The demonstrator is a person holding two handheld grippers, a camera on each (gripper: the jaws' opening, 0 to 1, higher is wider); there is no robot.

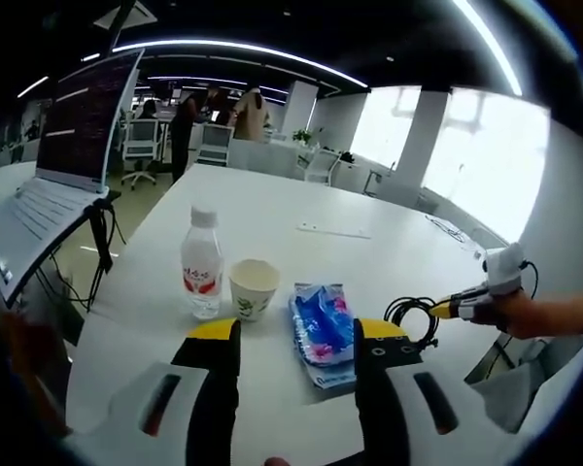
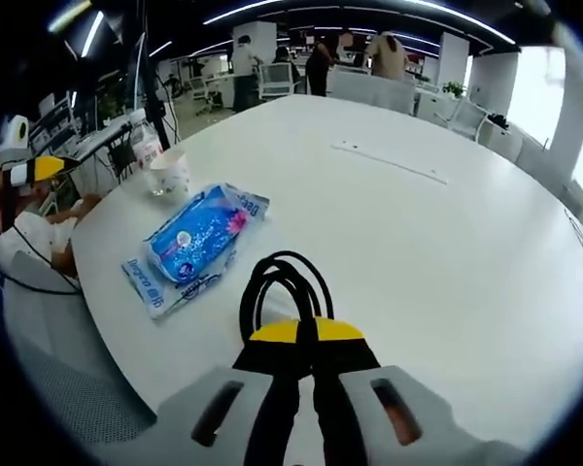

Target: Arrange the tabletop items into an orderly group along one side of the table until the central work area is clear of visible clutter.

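Along the near edge of the white table (image 1: 301, 199) stand a clear water bottle (image 1: 202, 267) and a paper cup (image 1: 253, 288), with a blue tissue packet (image 1: 323, 325) lying beside them. My left gripper (image 1: 296, 338) is open just short of the cup and packet, holding nothing. A coiled black cable (image 1: 411, 316) lies to the right of the packet. My right gripper (image 2: 306, 332) is shut on the black cable (image 2: 287, 286). In the right gripper view the packet (image 2: 199, 238), the cup (image 2: 170, 173) and the bottle (image 2: 148, 146) line up to the left.
A laptop on a stand (image 1: 68, 165) stands off the table's left. A thin white strip (image 1: 332, 230) (image 2: 389, 160) lies mid-table. A person's sleeve (image 2: 29, 243) is at the table edge. Office chairs and people stand in the background.
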